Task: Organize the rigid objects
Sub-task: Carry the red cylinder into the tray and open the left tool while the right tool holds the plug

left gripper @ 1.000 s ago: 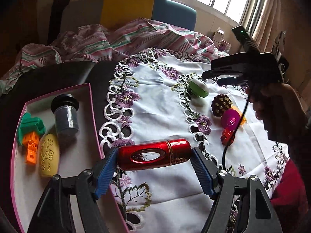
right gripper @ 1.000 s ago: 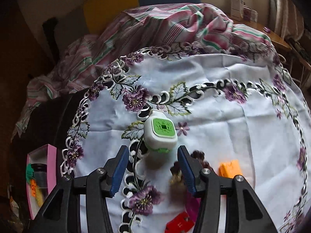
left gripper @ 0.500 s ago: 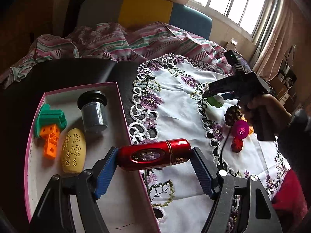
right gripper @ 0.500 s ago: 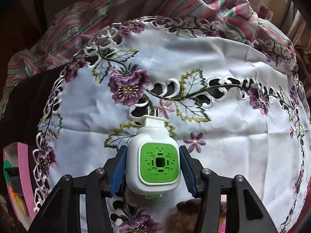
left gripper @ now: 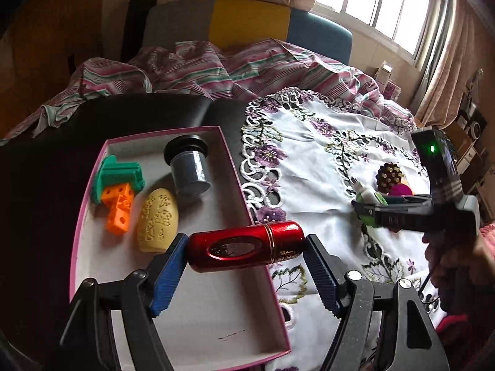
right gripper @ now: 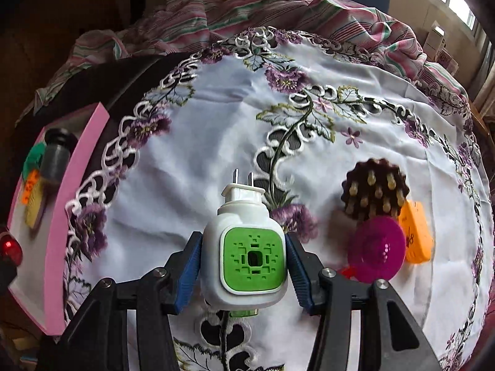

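My left gripper [left gripper: 244,258] is shut on a red metal cylinder [left gripper: 244,247], gripped end to end and held level over the right wall of the pink box [left gripper: 161,132]. Inside the box lie a green piece [left gripper: 119,176], an orange block [left gripper: 119,213], a yellow oval [left gripper: 157,219] and a grey jar with a black lid [left gripper: 188,167]. My right gripper [right gripper: 244,255] is shut on a white plug-in device with a green face [right gripper: 250,216], prongs pointing away, just over the cloth. The left wrist view shows that gripper [left gripper: 371,213] at the right.
On the embroidered white cloth [right gripper: 191,160], right of the plug, sit a brown spiky ball [right gripper: 374,191], a magenta disc [right gripper: 376,249], an orange piece [right gripper: 416,232] and a small red piece [right gripper: 346,272]. Striped bedding [left gripper: 216,68] is bunched behind. A person's hand [left gripper: 448,256] holds the right gripper.
The left gripper carried the red cylinder leftward, from over the cloth to over the box's edge. The right gripper dropped around the plug-in device and drew it nearer, away from the brown ball.
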The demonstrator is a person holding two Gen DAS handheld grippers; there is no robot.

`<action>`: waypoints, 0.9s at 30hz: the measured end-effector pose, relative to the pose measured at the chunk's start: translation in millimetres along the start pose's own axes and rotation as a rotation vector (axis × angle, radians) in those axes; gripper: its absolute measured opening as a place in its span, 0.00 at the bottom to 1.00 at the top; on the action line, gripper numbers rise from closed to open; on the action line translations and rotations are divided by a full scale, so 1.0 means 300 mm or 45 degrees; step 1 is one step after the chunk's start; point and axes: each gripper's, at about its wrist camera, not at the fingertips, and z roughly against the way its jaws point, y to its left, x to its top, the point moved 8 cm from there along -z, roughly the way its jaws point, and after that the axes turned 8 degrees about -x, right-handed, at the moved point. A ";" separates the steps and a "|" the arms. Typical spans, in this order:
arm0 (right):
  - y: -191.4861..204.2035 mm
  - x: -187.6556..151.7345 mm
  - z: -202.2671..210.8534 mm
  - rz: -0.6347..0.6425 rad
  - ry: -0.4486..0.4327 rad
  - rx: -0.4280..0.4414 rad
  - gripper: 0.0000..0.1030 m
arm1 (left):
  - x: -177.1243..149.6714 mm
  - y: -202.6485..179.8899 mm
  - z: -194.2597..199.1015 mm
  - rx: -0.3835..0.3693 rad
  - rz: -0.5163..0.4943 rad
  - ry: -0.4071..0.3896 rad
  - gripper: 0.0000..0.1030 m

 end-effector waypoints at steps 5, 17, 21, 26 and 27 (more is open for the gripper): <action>0.003 -0.025 -0.007 0.022 -0.059 -0.028 0.52 | -0.029 0.022 0.023 0.044 0.003 0.001 0.73; 0.021 -0.039 -0.043 0.025 -0.025 0.005 0.51 | -0.065 0.037 0.067 0.099 -0.006 -0.008 0.73; 0.016 -0.039 -0.045 0.011 -0.018 0.017 0.51 | -0.073 0.046 0.078 0.110 -0.008 -0.013 0.73; 0.017 -0.038 -0.046 -0.001 -0.011 0.025 0.51 | -0.079 0.078 0.089 0.106 0.015 -0.011 0.73; 0.018 -0.038 -0.045 0.003 -0.013 0.022 0.51 | -0.078 0.092 0.096 0.103 0.028 -0.018 0.73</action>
